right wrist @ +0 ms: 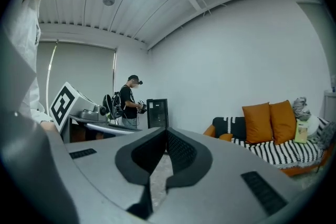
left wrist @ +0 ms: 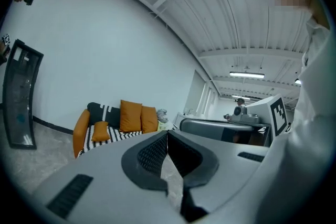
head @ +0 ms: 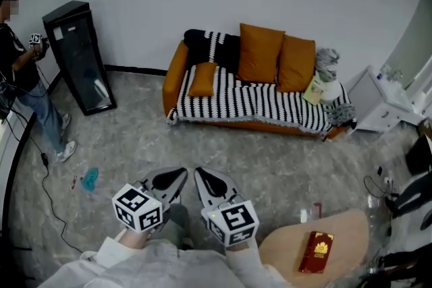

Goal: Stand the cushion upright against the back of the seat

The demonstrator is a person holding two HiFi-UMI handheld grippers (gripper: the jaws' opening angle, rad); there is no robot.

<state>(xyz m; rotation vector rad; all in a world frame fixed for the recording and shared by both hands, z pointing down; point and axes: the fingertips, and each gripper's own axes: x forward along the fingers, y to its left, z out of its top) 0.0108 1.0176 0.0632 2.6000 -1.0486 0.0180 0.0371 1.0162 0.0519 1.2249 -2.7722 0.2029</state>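
- Grey left tool (head: 174, 177) and right tool (head: 206, 177) sit side by side at the near edge, both closed with nothing between the jaws.
- Tan counter (head: 347, 229) at near right.
- Marbled floor (head: 223, 148) is open up to the sofa (head: 177, 67).
- Small orange cushion (head: 202, 79) lies tilted on the striped seat, beside the sofa's left arm.
- Black cabinet (head: 79, 54) stands far left, by the wall.

A person (head: 27, 77) stood just beside a tall black cabinet (head: 79, 57) at the left wall. 1 red booklet (head: 317, 252) lay on a pale wooden table (head: 351, 226). A small blue object (head: 89, 178) and a black cable (head: 47, 185) lay on the grey floor (head: 135, 138).
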